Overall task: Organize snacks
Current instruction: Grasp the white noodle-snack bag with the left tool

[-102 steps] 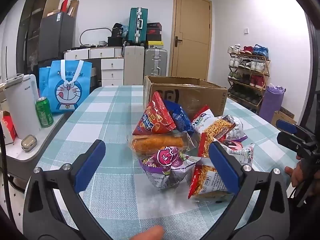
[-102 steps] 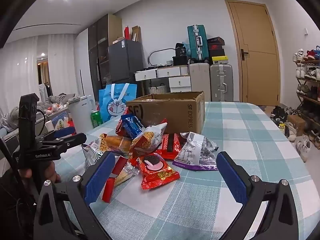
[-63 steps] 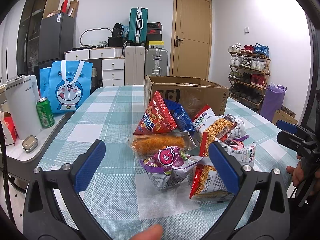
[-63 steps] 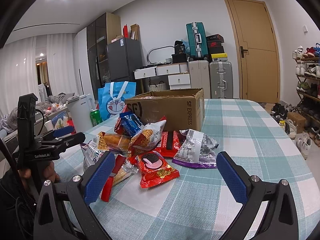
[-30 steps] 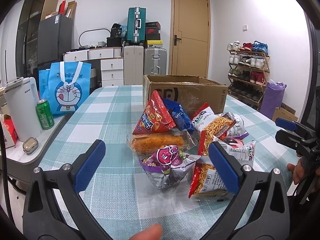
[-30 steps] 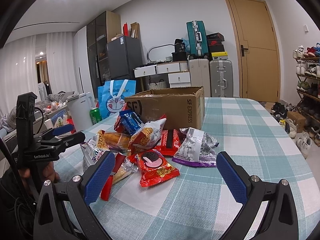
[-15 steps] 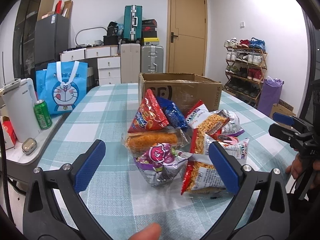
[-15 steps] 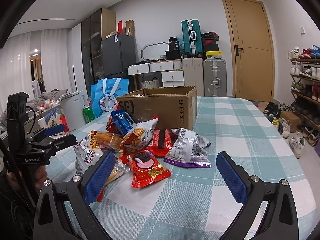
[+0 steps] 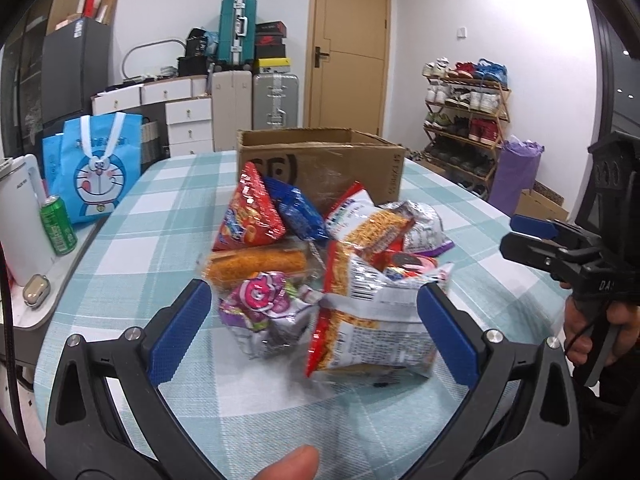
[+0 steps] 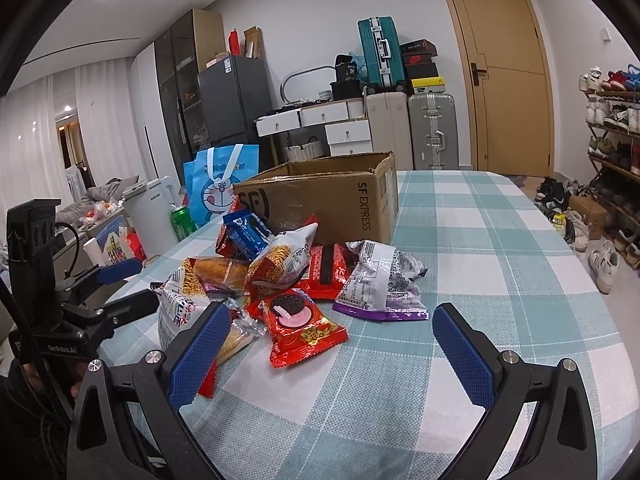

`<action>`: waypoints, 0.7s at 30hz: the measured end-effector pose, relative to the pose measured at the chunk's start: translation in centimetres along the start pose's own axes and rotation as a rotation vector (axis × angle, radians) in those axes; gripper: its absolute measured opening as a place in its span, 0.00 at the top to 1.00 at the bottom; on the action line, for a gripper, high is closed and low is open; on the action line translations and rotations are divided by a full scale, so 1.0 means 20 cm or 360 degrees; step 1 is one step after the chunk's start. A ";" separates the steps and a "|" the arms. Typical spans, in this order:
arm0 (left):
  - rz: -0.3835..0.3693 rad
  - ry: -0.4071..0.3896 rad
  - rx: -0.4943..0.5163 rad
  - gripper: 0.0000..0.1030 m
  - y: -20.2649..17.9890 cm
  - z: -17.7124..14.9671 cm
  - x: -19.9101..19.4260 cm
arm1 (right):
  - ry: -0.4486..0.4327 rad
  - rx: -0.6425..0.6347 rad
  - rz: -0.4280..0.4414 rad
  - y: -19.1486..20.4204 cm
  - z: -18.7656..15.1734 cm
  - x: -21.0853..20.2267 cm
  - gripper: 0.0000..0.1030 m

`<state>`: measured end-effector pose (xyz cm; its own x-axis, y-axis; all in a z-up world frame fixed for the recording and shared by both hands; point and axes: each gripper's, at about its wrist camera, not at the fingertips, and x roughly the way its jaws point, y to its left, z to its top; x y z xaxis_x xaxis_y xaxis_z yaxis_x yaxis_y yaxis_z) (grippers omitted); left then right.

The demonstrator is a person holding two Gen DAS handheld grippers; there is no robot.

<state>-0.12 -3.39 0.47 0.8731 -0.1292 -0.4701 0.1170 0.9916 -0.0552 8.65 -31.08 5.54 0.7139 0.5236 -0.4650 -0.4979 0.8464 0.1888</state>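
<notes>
Both grippers hover with jaws wide apart and empty, left gripper [image 9: 313, 326] and right gripper [image 10: 331, 344] flanking the snack pile [image 10: 280, 276] heaped just before the box [image 10: 320, 200] on the counter [image 10: 480, 280].

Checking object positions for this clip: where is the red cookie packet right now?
In the right wrist view, the red cookie packet lies on the checked tablecloth at the pile's near edge, left of the silver-purple bag.
</notes>
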 end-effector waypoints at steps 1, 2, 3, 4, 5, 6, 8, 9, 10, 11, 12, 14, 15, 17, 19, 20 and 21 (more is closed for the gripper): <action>-0.0005 0.0009 0.0003 0.00 -0.01 0.00 0.01 | 0.0006 -0.0001 -0.0001 0.00 0.00 0.00 0.00; -0.0010 0.0019 0.0007 0.00 -0.02 0.00 0.02 | 0.0011 -0.0007 -0.0005 0.00 0.00 0.00 0.00; -0.0019 0.0028 0.0012 0.00 -0.02 0.00 0.03 | 0.0017 -0.0014 -0.0012 0.00 0.00 0.00 0.00; -0.0027 0.0046 0.0019 0.00 -0.03 0.01 0.04 | 0.0022 -0.0020 -0.0014 0.00 0.00 0.01 0.00; -0.0033 0.0061 0.0026 0.00 -0.04 0.01 0.06 | 0.0026 -0.0025 -0.0013 0.00 -0.01 0.01 0.00; -0.0041 0.0071 0.0035 0.00 -0.06 0.01 0.07 | 0.0031 -0.0029 -0.0013 0.01 -0.01 0.01 0.00; -0.0060 0.0083 0.0065 0.00 -0.08 0.01 0.09 | 0.0040 -0.0034 -0.0010 0.01 -0.01 0.01 0.00; -0.0070 0.0090 0.0090 0.00 -0.10 0.01 0.10 | 0.0044 -0.0038 -0.0008 0.01 -0.01 0.02 0.00; -0.0073 0.0090 0.0109 0.00 -0.11 0.01 0.10 | 0.0048 -0.0040 -0.0008 0.01 -0.01 0.02 0.00; -0.0073 0.0087 0.0133 0.00 -0.13 0.01 0.11 | 0.0050 -0.0041 -0.0010 0.01 -0.01 0.02 0.00; -0.0078 0.0085 0.0151 0.00 -0.14 0.01 0.11 | 0.0053 -0.0040 -0.0009 0.01 -0.01 0.02 0.00; -0.0098 0.0098 0.0187 0.02 -0.18 0.00 0.13 | 0.0062 -0.0034 -0.0002 0.01 -0.02 0.03 0.00; -0.0106 0.0106 0.0196 0.03 -0.18 0.01 0.14 | 0.0063 -0.0034 0.0000 0.01 -0.02 0.03 0.00; -0.0104 0.0143 0.0224 0.06 -0.21 0.00 0.17 | 0.0067 -0.0042 -0.0001 0.01 -0.02 0.03 0.00; -0.0100 0.0154 0.0256 0.08 -0.23 -0.01 0.20 | 0.0068 -0.0046 0.0000 0.02 -0.02 0.03 0.00; -0.0115 0.0161 0.0263 0.11 -0.24 -0.01 0.20 | 0.0069 -0.0049 0.0000 0.02 -0.02 0.03 0.00; -0.0136 0.0175 0.0266 0.11 -0.25 -0.01 0.21 | 0.0069 -0.0050 -0.0001 0.02 -0.02 0.03 0.00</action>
<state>2.97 -8.81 -1.44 0.8010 -0.2020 -0.5636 0.2731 0.9610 0.0437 8.63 -30.49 5.00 0.6924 0.5178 -0.5024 -0.5134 0.8429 0.1613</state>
